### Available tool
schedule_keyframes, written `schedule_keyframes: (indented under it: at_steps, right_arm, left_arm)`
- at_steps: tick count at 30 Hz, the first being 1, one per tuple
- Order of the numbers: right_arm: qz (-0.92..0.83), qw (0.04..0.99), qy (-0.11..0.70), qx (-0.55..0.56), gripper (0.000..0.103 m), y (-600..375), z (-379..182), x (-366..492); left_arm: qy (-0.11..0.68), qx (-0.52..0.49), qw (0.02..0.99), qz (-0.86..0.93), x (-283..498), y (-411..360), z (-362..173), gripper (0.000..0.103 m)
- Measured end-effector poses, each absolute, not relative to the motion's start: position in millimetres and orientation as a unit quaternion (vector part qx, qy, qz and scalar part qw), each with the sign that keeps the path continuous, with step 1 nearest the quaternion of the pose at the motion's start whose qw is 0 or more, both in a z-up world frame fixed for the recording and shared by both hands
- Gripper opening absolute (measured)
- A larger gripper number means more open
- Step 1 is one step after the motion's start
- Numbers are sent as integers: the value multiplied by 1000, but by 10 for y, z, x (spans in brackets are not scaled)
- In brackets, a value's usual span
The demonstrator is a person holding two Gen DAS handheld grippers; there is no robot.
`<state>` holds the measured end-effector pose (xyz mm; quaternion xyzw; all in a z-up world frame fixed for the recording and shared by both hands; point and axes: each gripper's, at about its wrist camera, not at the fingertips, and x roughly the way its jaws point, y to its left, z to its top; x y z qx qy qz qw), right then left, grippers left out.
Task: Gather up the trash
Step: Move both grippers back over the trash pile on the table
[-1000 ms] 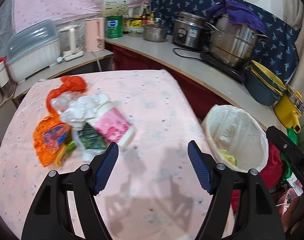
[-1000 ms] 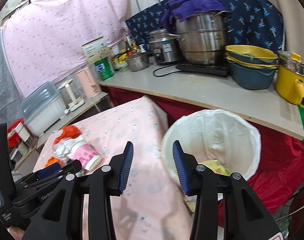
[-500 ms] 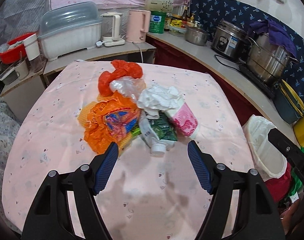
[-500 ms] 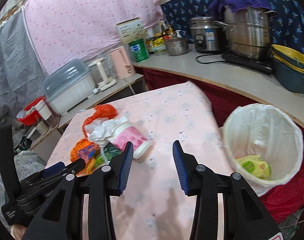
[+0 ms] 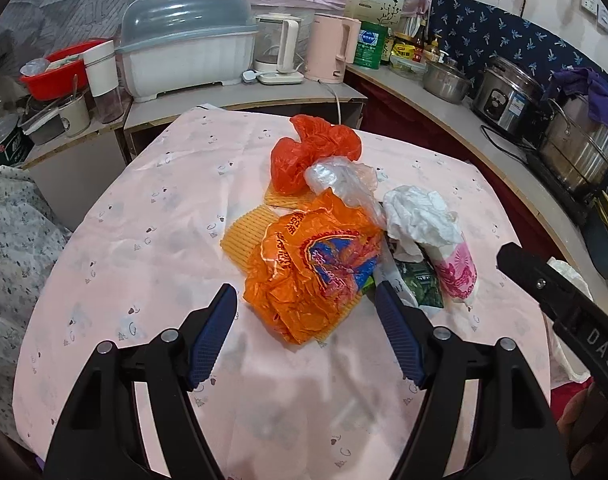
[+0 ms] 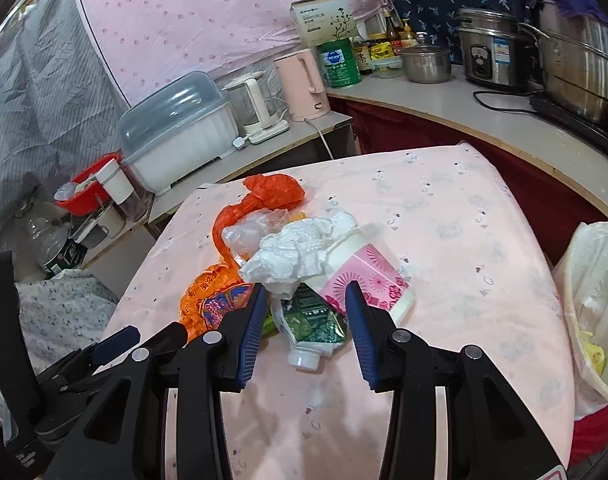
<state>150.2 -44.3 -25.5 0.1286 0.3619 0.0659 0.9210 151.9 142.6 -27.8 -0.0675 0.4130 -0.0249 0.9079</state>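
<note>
The trash pile sits on the pink tablecloth (image 5: 144, 240), with the orange bag (image 5: 315, 276) at its front. The left gripper (image 5: 305, 322) hangs just before that bag, jaws wide apart and empty. The right gripper (image 6: 304, 314) hovers near the green pouch (image 6: 313, 320) beside the bag, half open, seemingly not gripping anything. The bin (image 6: 595, 280) stands past the cloth's right edge.

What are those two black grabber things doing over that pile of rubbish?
A person is clearing trash off the pink tablecloth. The left hand-held gripper hangs open in front of the crumpled orange plastic bag. The right hand-held gripper is open too, lined up with the squashed green carton with a white cap. Nothing is held yet. The white-lined bin waits beside the table.
</note>
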Motion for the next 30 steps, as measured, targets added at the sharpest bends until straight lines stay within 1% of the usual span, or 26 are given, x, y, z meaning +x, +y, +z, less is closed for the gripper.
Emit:
schedule_keyframes:
  at_steps: [6,9,10,11,12,13,14,26,30]
  right_arm:
    - [77,917,375,115,41,-194,-362,1870]
    - [75,915,382,107,36,-127,-415,2022]
    - [74,914,385,104,30,-117,-436,2066]
    - [74,913,389,102,21,-109,-463,2100]
    - [74,911,393,100,17,-108,-485,2125]
    - [73,910,395,100,7,-117,-508,2134]
    - [73,909,397,101,1,-136,-526,2134]
    - [26,924,358,132,1,-749,-311,1584]
    - [7,931,344,125,1,-886,-238,1390]
  left_arm:
    - [416,-72,906,-21,1664,1513,-329,68]
    - [417,-71,906,-23,1712,1514,-340,68]
    - [418,-70,906,-24,1726,1511,-344,68]
    - [418,-70,905,-25,1740,1504,-345,68]
    - [419,-70,905,-26,1750,1496,-349,68]
    - [419,-70,905,-28,1759,1489,-350,68]
    - [419,-71,905,-29,1766,1479,-349,68]
    - [417,-64,905,-56,1674,1215,-296,68]
    - [418,-58,904,-68,1603,1069,-280,68]
